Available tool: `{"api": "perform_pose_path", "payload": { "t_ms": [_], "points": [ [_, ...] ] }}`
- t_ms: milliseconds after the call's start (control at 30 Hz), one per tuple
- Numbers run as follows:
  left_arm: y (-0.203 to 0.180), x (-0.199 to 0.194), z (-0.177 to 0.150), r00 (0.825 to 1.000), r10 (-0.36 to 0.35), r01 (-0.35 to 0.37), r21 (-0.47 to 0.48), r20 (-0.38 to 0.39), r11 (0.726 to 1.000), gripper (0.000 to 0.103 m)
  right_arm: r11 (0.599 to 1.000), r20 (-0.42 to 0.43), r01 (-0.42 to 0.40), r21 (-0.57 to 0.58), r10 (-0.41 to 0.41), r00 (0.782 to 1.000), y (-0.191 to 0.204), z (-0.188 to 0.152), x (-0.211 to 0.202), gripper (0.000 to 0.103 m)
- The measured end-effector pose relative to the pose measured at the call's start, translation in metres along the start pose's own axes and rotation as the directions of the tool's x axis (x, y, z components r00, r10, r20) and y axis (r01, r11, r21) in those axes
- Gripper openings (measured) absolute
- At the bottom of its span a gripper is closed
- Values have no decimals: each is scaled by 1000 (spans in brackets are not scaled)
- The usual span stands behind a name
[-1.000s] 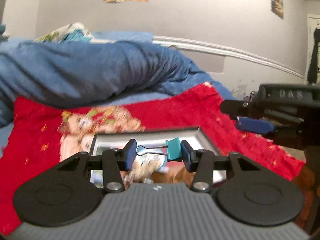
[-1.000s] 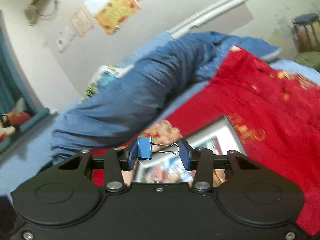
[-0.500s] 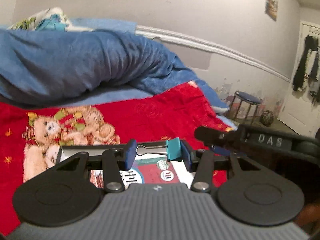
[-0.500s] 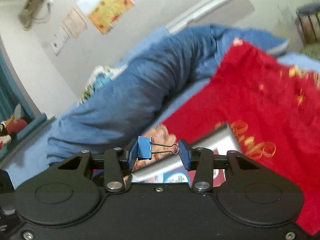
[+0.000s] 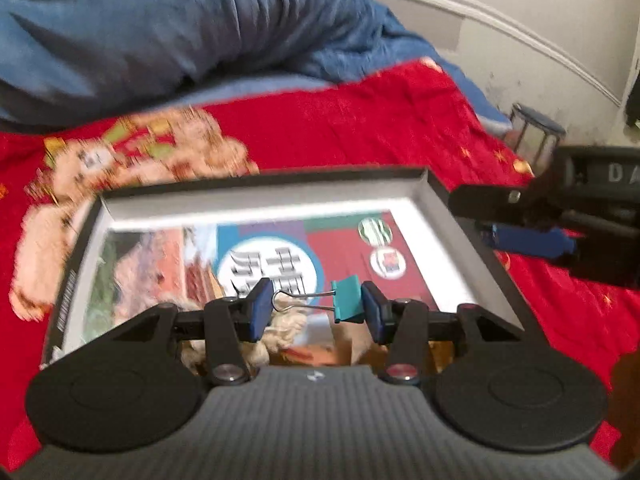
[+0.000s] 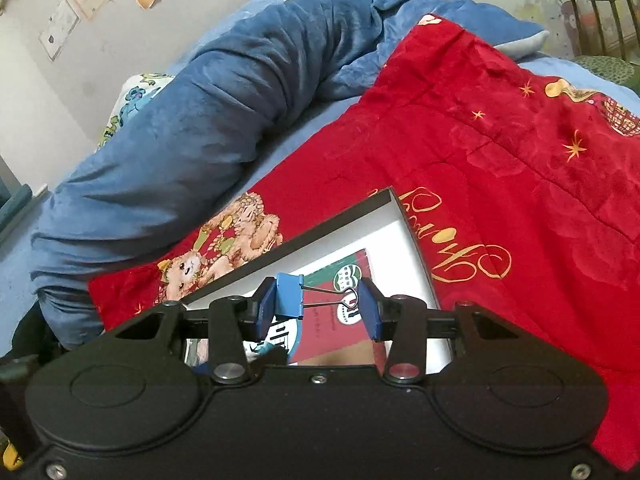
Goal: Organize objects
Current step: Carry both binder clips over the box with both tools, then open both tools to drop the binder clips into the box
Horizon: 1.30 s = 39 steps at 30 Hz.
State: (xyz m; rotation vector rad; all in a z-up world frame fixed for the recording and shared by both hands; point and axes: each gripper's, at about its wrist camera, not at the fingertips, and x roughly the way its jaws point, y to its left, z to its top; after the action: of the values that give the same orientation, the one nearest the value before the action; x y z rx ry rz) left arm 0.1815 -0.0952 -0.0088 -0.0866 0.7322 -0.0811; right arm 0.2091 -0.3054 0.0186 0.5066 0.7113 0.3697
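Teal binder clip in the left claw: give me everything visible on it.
The teal binder clip is a small folded body, apparently painted metal, with silver wire handles. It lies sideways between the pads of the left claw: its teal body presses the right-hand pad, its wire loop meets the left-hand pad. It hangs in the air over the open box, touching only the pads.

The left claw (image 5: 314, 307) has matt black plastic arms, bright metal pivot screws and dull blue pads, which pinch a teal binder clip (image 5: 347, 299) of smooth painted metal with shiny wire handles; the right claw (image 6: 318, 305) holds a glossy blue binder clip (image 6: 289, 295) likewise. Under both lies a shallow box (image 5: 420, 190) of matt grey card, its printed paper lining glossy. At twelve o'clock the red blanket (image 6: 480, 168) looks plush with a soft sheen, the blue quilt (image 5: 180, 32) velvety and matt.
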Motion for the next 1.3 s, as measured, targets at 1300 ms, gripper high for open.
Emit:
{"api": "perform_pose_path", "payload": {
  "t_ms": [1300],
  "points": [
    [21,-51,-13,994,-40,36,45,99,998,68,999,-83,-17,32,20,996,9,-24,20,53]
  ]
}}
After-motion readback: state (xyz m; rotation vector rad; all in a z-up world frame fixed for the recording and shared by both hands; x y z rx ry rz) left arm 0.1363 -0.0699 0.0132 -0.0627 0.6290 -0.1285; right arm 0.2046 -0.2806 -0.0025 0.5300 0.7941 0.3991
